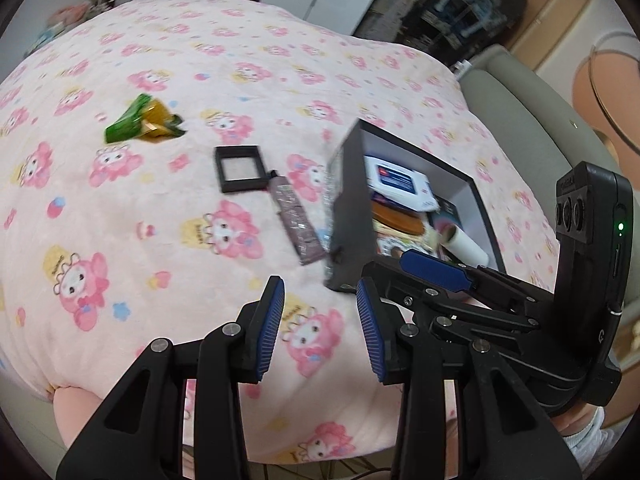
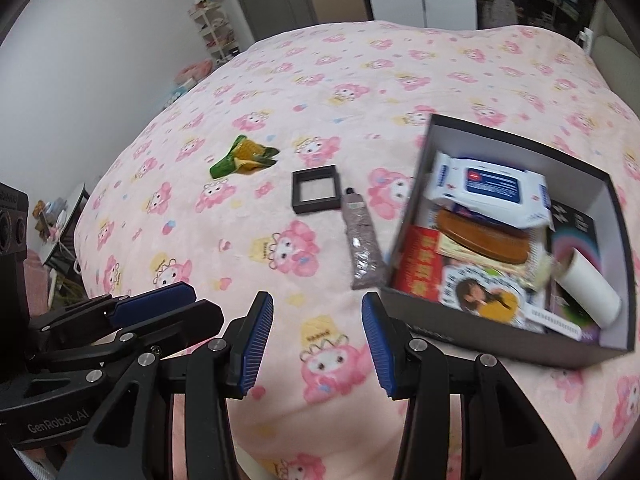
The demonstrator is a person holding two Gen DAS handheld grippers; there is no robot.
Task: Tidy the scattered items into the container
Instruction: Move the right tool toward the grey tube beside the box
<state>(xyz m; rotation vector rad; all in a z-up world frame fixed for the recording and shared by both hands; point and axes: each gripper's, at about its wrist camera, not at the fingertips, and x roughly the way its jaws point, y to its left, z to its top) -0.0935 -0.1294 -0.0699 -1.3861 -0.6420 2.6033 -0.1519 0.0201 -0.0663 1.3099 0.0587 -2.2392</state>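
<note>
Box (image 2: 500,344): dark, open-topped, sits on the bed (image 2: 460,80) toward its right side, near the front edge. Inside: wipes pack (image 2: 492,186) on top at the back, brown oval item (image 2: 480,240) under it, red packet (image 2: 420,264), picture card (image 2: 484,296), white roll (image 2: 588,288) against the right wall. Box looks well filled; little bare floor showing.

Loose on the blanket: a tube (image 2: 362,240) lies just beside the box's left wall, its foot near the front corner, cap pointing away. A small black square frame (image 2: 316,190) lies flat just beside the tube's cap. A green-and-yellow wrapper (image 2: 244,156) lies further left, well apart from the frame.

Open room: wide clear blanket left of and in front of the three loose items; far half of the bed bare. Bed edge falls away at left to the floor.

Left claw (image 1: 320,328): pads apart, nothing between them, hovering over the blanket near the box's front corner.

Right claw (image 2: 318,344): pads apart, holding nothing, over the blanket just left of the box's front wall. The two claws hang side by side.
</note>
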